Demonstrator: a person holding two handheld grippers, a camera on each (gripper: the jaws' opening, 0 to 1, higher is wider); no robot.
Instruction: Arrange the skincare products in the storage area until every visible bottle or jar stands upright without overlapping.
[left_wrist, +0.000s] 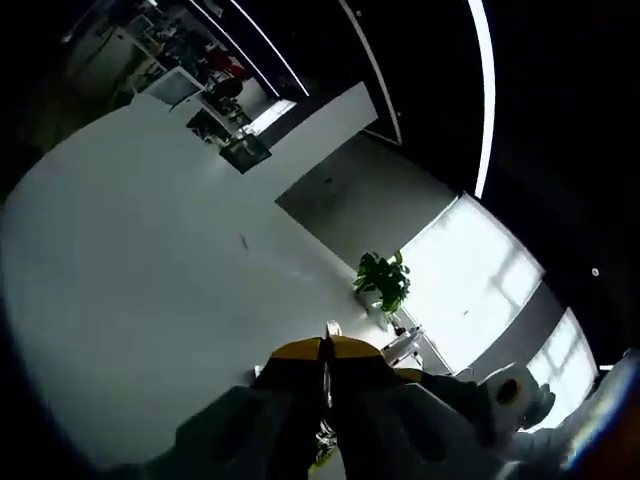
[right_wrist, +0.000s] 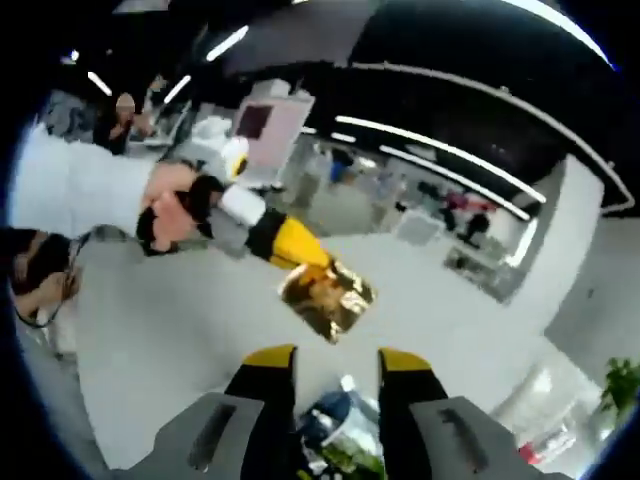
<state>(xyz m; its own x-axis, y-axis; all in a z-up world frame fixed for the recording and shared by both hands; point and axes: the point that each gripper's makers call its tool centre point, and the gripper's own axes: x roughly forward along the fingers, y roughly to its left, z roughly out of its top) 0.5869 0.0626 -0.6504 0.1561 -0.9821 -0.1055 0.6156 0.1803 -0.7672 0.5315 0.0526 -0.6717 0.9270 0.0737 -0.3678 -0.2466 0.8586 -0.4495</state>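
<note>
Dim office w/ ceiling light strips, bright windows, potted plant.

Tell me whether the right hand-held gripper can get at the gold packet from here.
Probably yes: the right hand-held gripper is open, nothing lies between it and the gold packet, though the left hand-held gripper clamps it.

Two grippers: left gripper, jaws pressed together; right gripper, jaws apart. One gold foil packet, pinched by the left gripper in the right gripper view. One potted plant. One person's hand. Bottles below the right jaws: blurred, uncountable.
</note>
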